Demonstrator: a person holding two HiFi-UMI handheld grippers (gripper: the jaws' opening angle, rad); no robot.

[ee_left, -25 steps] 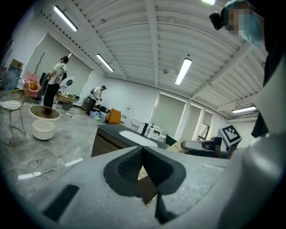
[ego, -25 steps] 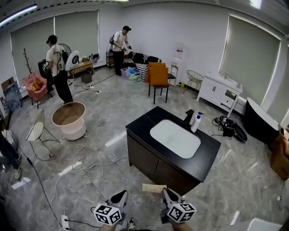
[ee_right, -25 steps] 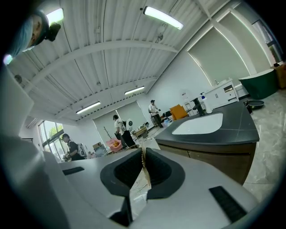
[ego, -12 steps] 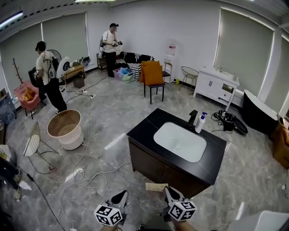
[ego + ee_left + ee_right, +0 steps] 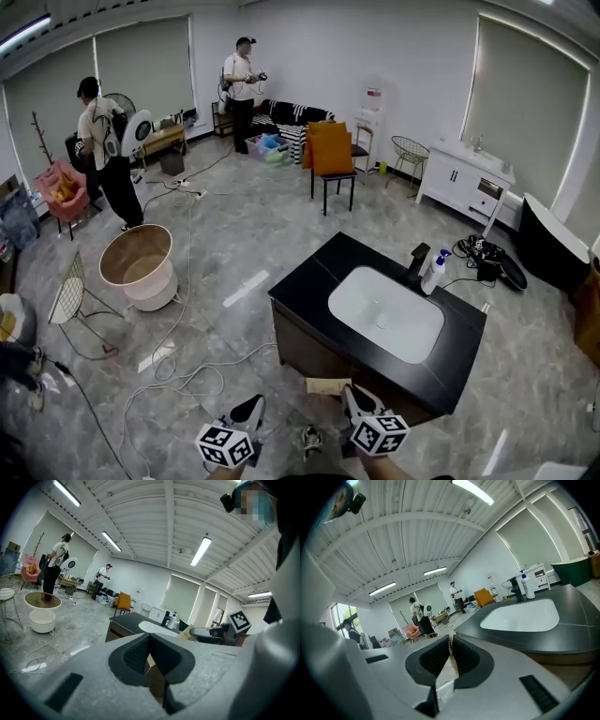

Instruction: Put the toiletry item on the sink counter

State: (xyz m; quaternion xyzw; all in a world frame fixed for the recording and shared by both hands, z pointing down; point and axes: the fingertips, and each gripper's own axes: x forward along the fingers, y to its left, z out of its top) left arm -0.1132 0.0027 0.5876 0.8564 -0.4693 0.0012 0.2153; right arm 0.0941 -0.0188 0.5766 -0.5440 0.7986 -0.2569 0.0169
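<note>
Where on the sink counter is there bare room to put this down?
Bare black counter left of the basin, and the wide patch at its near-right end. Crowded only at the far edge, where faucet and bottle stand.

We see a black tabletop (image 5: 309,284) on a dark cabinet, with a white basin (image 5: 384,317) sunk in its middle. At the far rim behind the basin stand a black faucet (image 5: 417,264) and, just beside it, a white pump bottle (image 5: 434,273), upright. The grey tiled floor (image 5: 244,216) around it carries loose white cables (image 5: 178,363), a round tub (image 5: 141,270) and an orange chair (image 5: 331,159).
</note>
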